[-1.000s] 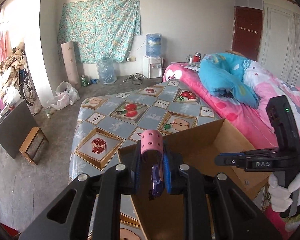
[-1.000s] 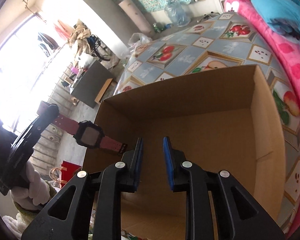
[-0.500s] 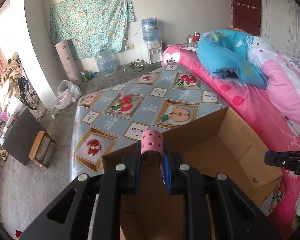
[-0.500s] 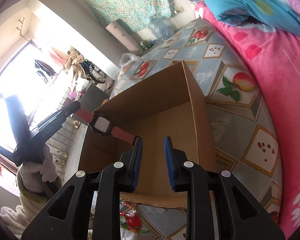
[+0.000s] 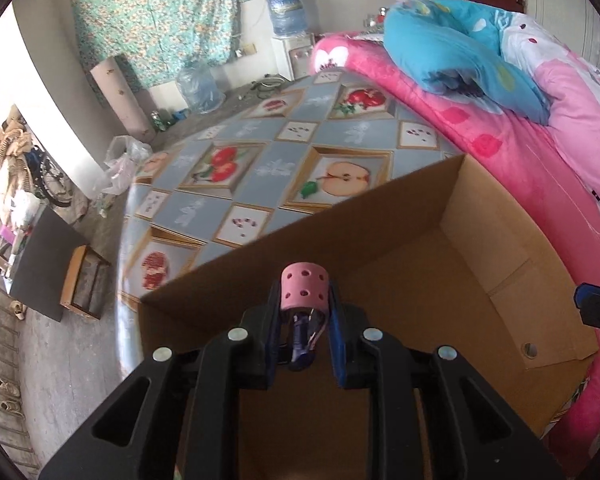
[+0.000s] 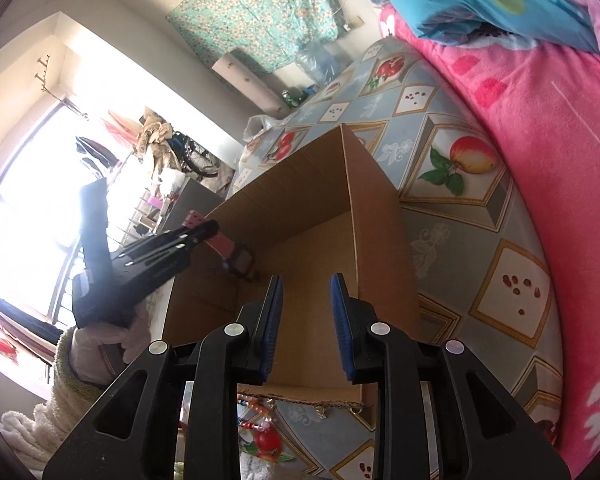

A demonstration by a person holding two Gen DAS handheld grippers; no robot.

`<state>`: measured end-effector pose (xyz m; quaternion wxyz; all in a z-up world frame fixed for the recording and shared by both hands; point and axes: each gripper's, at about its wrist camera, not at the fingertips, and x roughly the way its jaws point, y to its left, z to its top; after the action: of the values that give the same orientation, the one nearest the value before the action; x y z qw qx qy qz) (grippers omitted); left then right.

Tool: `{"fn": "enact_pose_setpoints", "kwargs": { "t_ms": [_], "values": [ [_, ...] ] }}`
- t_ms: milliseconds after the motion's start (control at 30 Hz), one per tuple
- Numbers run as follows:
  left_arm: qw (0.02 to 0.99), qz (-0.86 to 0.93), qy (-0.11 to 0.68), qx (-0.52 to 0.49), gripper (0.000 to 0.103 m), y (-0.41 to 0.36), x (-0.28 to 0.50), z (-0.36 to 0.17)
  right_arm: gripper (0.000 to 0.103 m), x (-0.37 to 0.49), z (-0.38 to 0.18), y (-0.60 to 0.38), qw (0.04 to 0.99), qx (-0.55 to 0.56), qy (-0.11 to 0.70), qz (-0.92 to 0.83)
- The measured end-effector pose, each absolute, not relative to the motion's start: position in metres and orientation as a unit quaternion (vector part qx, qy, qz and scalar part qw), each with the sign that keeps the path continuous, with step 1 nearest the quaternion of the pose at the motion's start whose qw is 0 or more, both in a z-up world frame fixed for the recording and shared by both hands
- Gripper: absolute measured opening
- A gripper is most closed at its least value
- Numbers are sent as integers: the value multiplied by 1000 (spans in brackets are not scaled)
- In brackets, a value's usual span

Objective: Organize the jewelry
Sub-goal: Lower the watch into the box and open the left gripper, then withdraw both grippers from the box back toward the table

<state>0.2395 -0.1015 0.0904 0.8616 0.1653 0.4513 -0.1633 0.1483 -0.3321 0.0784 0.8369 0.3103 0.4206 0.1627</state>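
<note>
Left wrist view: the left gripper (image 5: 304, 328) is clamping its fingers on a watch (image 5: 304, 289) by its pink perforated strap, which is sticking up at twelve o'clock from the fingertips, with the dark watch body hanging just below between them. The gripper is pointing forward and down over the near part of an open cardboard box (image 5: 472, 264), which is sitting on a fruit-patterned table (image 5: 268, 168). The part of the box floor in view is looking bare, so the sorting seems to be at an early stage. At three o'clock, a blue-and-black tip of the right gripper is peeking in.

Right wrist view: the right gripper (image 6: 306, 316) is holding nothing, its fingers standing apart, aimed at the box (image 6: 380, 216) from its near edge. At nine o'clock, the left gripper (image 6: 204, 232), held in a gloved hand (image 6: 100, 344), is reaching in over the box's left wall, the watch (image 6: 240, 258) dangling inside but not yet released. At six o'clock, beaded jewelry (image 6: 256, 420) is lying on the table (image 6: 480, 264) just outside the box, still waiting to be sorted.
</note>
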Motion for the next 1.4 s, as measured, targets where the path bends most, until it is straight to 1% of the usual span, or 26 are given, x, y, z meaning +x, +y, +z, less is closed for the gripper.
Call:
{"fn": "enact_pose_setpoints", "kwargs": {
  "t_ms": [133, 200, 233, 267, 300, 333, 367, 500, 633, 733, 867, 1033, 1067, 1167, 1400],
  "values": [
    [844, -225, 477, 98, 30, -121, 241, 77, 27, 142, 80, -341, 839, 312, 421, 147],
    [847, -229, 473, 78, 39, -121, 240, 80, 27, 140, 82, -343, 843, 305, 421, 137],
    [852, -231, 465, 68, 47, -119, 238, 84, 27, 140, 83, -344, 844, 304, 421, 134],
    [859, -232, 453, 58, 54, -114, 236, 91, 27, 139, 85, -344, 845, 302, 421, 133],
    [867, -231, 439, 48, 57, -108, 234, 99, 27, 139, 87, -344, 847, 299, 419, 133],
    [876, -228, 423, 40, 65, -101, 230, 107, 27, 140, 90, -343, 850, 293, 418, 130],
    [883, -228, 408, 34, 69, -93, 227, 117, 27, 141, 94, -341, 853, 285, 417, 130],
    [908, -211, 362, 11, 72, -61, 212, 146, 27, 153, 107, -329, 858, 262, 418, 140],
    [925, -177, 336, -16, 76, -22, 194, 155, 27, 178, 108, -301, 846, 226, 452, 171],
    [927, -155, 341, -27, 79, 5, 181, 148, 27, 203, 96, -274, 810, 206, 509, 207],
    [930, -122, 343, -40, 80, 38, 162, 132, 27, 235, 66, -241, 749, 174, 597, 230],
    [932, -101, 345, -50, 81, 64, 143, 115, 25, 265, 23, -210, 686, 117, 686, 212],
    [932, -98, 346, -48, 81, 67, 141, 112, 24, 268, 17, -205, 678, 109, 697, 209],
    [929, -97, 355, -46, 81, 75, 138, 104, 23, 280, 0, -200, 658, 105, 720, 192],
    [926, -97, 360, -52, 81, 84, 136, 92, 22, 294, -20, -188, 654, 106, 732, 157]
  ]
}}
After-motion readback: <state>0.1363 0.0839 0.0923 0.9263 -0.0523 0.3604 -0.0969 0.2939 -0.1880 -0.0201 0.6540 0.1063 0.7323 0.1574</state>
